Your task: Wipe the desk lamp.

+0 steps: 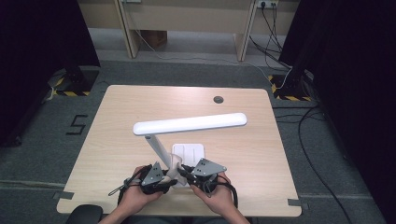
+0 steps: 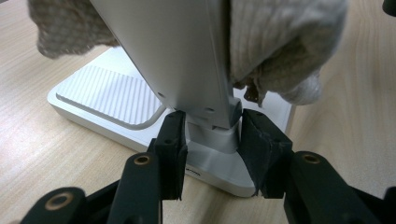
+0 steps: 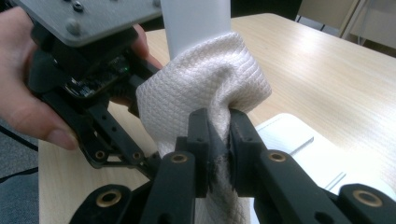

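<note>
- A white desk lamp [image 1: 189, 125] stands near the front middle of a wooden table [image 1: 116, 140], its long light bar stretched level above the flat base [image 1: 189, 151].
- The left gripper [image 2: 212, 140] clamps the lamp's hinge foot [image 2: 212, 133], where the slanted arm [image 2: 177, 51] meets the base; its jaws press on either side of that joint, seemingly steadying the lamp.
- The right gripper [image 3: 219, 140] has its jaws pinched narrow on a fold of a cream, waffle-textured cloth [image 3: 201, 93], which is wrapped against the lower part of the arm.
- In the left gripper view the cloth [image 2: 280, 46] bunches around the arm just above the hinge, touching it on both sides.
- From above, both hands sit close together at the table's near edge, the left hand [image 1: 135, 193] and right hand [image 1: 217, 196] flanking the lamp's foot.
- By the look of it, wiping is under way at the bottom of the arm; the upper arm, the light bar and the ribbed top of the base likely remain to be covered.
- No dust or marks can be made out on the lamp, so how much cleaning is already done cannot be told.
</note>
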